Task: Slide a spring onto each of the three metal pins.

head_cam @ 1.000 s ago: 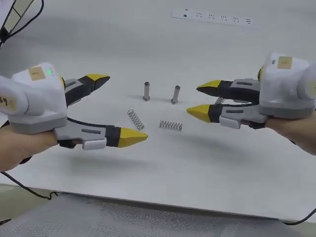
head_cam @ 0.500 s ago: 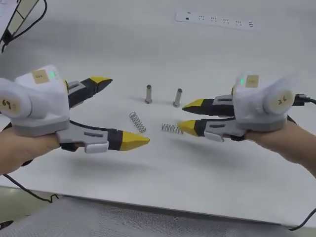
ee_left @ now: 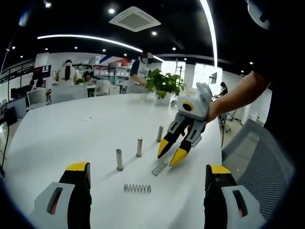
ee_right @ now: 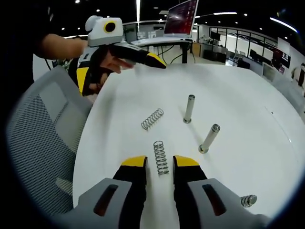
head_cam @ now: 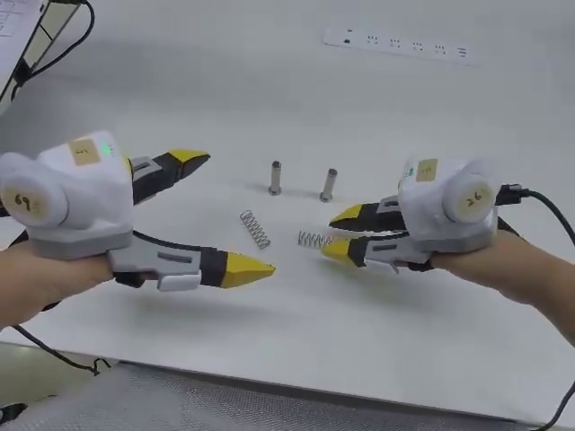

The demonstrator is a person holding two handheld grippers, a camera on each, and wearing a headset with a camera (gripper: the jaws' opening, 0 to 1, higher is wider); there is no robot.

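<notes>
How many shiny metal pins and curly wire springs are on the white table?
Upright silver metal pins: 3, the near pin, middle pin and far pin.
Coiled wire springs: 3, two loose springs lying flat, and one that seems to sit on the far pin.
Total: 6.

Near end of one spring (head_cam: 310,239) behind the yellow tips of the right claw (head_cam: 331,234).
</notes>
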